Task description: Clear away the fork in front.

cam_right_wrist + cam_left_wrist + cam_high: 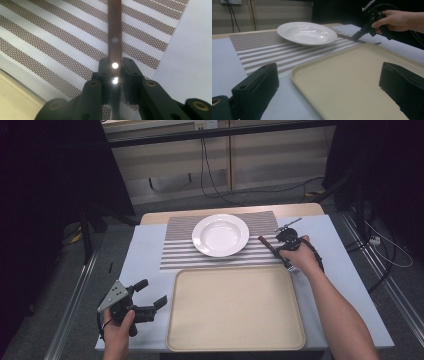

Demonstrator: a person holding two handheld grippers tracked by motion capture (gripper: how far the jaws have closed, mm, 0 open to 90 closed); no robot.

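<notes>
Right tool grasping a knife by its brown handle, at the right edge of the striped placemat.

In the high view the right tool (pixel 276 245) is right of centre of the frame, just right of the white plate (pixel 220 234), and it is clenched on the knife (pixel 266 244), which lies across the right edge of the striped placemat (pixel 175 251). In the right gripper view the two jaws press on both sides of the wooden handle with metal rivets, and the handle runs up to the top of the frame over the stripes. The left tool (pixel 150 297) is at the lower left of the high view, on the tabletop (pixel 145 245) just left of the beige tray (pixel 235 307); its jaws stand wide apart, released, with nothing between them.
</notes>
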